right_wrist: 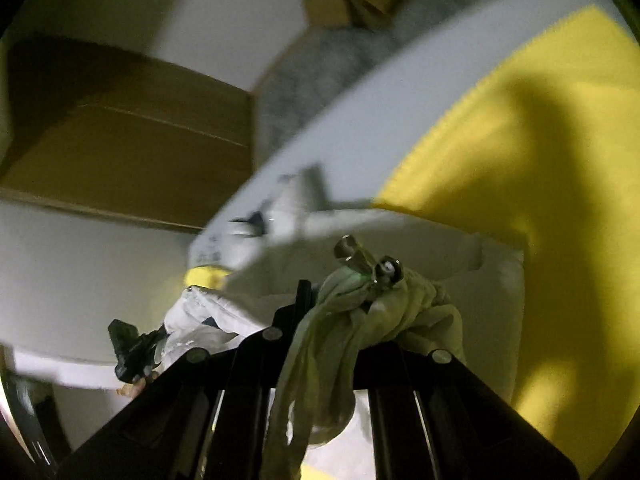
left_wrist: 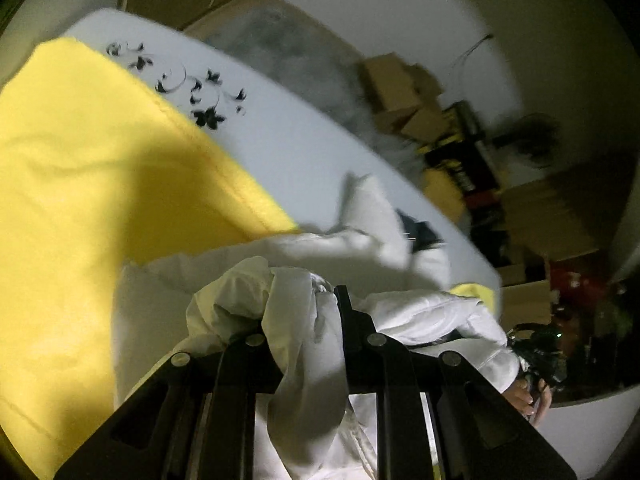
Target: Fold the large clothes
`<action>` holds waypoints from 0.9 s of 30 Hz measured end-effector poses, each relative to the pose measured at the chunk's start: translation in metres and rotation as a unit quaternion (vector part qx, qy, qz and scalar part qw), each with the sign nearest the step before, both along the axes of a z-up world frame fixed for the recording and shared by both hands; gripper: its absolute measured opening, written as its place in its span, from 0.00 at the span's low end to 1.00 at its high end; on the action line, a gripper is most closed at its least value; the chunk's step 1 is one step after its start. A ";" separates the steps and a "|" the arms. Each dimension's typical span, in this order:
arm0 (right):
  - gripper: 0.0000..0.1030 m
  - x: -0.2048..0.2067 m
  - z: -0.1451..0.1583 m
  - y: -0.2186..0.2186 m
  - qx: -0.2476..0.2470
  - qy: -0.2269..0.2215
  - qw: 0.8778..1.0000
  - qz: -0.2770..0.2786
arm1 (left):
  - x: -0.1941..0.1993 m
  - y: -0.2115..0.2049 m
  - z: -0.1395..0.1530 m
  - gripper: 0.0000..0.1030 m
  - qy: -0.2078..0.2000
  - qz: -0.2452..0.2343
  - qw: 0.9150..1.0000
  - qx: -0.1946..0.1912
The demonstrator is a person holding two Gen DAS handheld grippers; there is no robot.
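Observation:
A large white garment (left_wrist: 360,248) lies partly on a yellow cloth (left_wrist: 80,160) that covers a white table (left_wrist: 280,140) with a black flower print. My left gripper (left_wrist: 308,300) is shut on a bunched fold of the garment, which hides one finger. In the right wrist view, my right gripper (right_wrist: 320,300) is shut on another bunch of the white garment (right_wrist: 440,248), with metal cord ends (right_wrist: 384,270) just past the fingers. The yellow cloth (right_wrist: 520,140) and the table (right_wrist: 380,100) lie beyond. Each view also shows the other gripper, small and dark, in a person's hand (left_wrist: 524,396).
Cardboard boxes (left_wrist: 400,80) and dark clutter (left_wrist: 460,160) stand on the floor beyond the table's far edge, beside a grey rug (left_wrist: 288,48). A big brown box (right_wrist: 140,140) sits left of the table in the right wrist view. Both pictures are motion-blurred.

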State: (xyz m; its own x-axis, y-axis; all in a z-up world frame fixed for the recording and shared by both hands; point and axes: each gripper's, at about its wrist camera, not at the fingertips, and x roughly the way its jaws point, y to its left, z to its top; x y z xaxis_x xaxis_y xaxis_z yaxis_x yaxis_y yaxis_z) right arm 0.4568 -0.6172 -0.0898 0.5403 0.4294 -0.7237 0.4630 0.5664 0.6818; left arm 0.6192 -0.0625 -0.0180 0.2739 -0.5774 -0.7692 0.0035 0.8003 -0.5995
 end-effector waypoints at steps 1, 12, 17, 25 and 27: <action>0.07 0.005 -0.012 -0.003 0.003 0.003 1.000 -0.005 | 0.007 -0.003 -0.008 0.16 0.002 0.001 1.000 0.003; 0.08 0.037 -0.054 -0.008 -0.037 -0.009 0.999 -0.004 | 0.041 -0.018 -0.070 0.17 0.011 0.004 1.000 0.010; 0.12 0.029 -0.058 -0.010 -0.027 -0.029 0.999 -0.019 | 0.044 -0.001 -0.077 0.19 0.037 0.027 0.997 -0.060; 0.27 -0.037 0.046 -0.015 -0.014 -0.170 0.981 -0.086 | -0.030 0.024 0.073 0.23 -0.122 0.016 0.988 -0.091; 0.32 -0.054 0.082 0.008 -0.058 -0.201 0.974 -0.089 | -0.060 0.018 0.104 0.26 -0.179 0.021 0.982 -0.063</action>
State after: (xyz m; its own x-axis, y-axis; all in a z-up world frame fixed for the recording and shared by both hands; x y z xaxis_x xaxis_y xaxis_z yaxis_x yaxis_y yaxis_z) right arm 0.4030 -0.6096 -0.0074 0.8481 0.2307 -0.4770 0.2706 0.5855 0.7642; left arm 0.5589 -0.0442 0.0858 0.5391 -0.6450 -0.5416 0.2019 0.7233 -0.6604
